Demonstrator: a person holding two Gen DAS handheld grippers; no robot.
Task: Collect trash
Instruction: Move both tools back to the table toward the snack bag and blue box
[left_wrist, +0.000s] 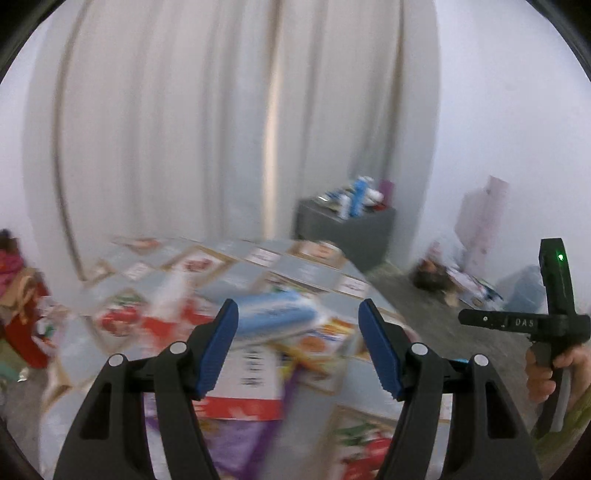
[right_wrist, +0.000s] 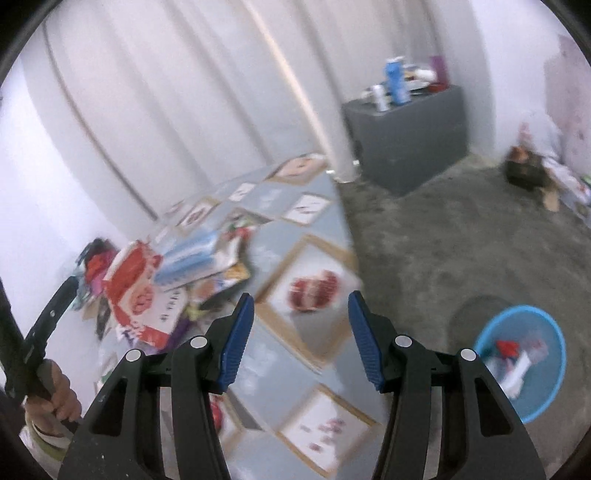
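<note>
A blurred pile of trash lies on a table (left_wrist: 314, 273) covered with a fruit-print cloth: a blue-and-white pack (left_wrist: 273, 314), a red-and-white box (left_wrist: 240, 391), an orange packet (left_wrist: 325, 343) and a purple wrapper (left_wrist: 236, 443). My left gripper (left_wrist: 298, 310) hangs open just above and in front of this pile, with nothing between its blue pads. In the right wrist view the same pile (right_wrist: 166, 280) sits to the left. My right gripper (right_wrist: 301, 299) stands open over the cloth (right_wrist: 273, 199), holding nothing. A blue bin (right_wrist: 554, 347) with some trash in it stands on the floor at lower right.
A grey cabinet (right_wrist: 410, 147) with bottles on top stands against white curtains (left_wrist: 221, 129). More clutter lies on the floor by the far wall (right_wrist: 528, 170), and bags sit at the left (left_wrist: 18, 302). A hand (left_wrist: 543, 373) holds the other tool at the right edge.
</note>
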